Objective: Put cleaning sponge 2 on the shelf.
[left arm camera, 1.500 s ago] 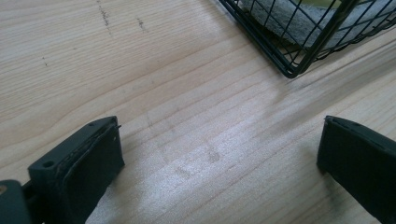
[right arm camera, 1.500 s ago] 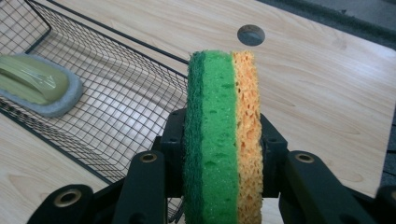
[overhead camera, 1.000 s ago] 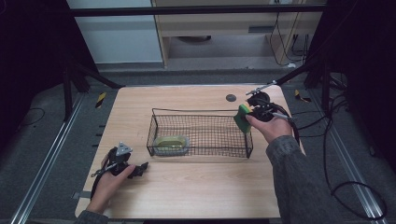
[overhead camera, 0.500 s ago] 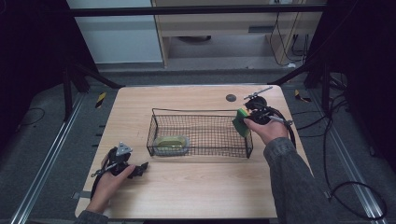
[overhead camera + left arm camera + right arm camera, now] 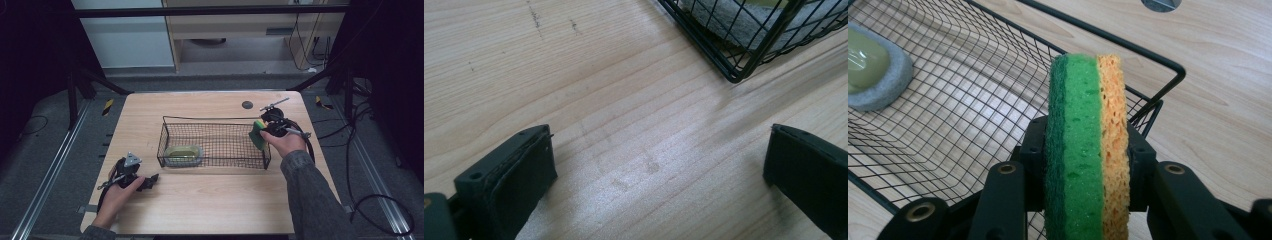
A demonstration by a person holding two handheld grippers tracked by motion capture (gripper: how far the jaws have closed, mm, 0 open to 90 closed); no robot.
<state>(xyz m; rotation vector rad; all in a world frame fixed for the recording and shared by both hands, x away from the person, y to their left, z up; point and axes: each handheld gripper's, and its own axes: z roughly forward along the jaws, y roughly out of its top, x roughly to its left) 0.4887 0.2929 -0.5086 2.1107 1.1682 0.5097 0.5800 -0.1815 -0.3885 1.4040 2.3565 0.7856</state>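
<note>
A black wire basket (image 5: pixel 215 122) stands mid-table. Inside its left end lies a pale green and grey pad (image 5: pixel 183 154), seen again as the pad (image 5: pixel 870 70) in the right gripper view. My right gripper (image 5: pixel 261 133) hangs over the basket's right end, shut on a green and yellow sponge (image 5: pixel 1088 150) held on edge between its jaws; the sponge (image 5: pixel 258 134) dips just inside the rim. My left gripper (image 5: pixel 150 180) rests on the table near the front left corner, jaws wide open with bare wood between them; the basket's corner (image 5: pixel 744 55) lies ahead of it.
A small dark round disc (image 5: pixel 247 105) sits on the table behind the basket. The wooden table (image 5: pixel 210 200) has open room in front of the basket. Cables trail off the right edge toward the floor.
My right gripper has sunk with the sponge from above the basket's right rim to level with it. The left hand has stayed still.
</note>
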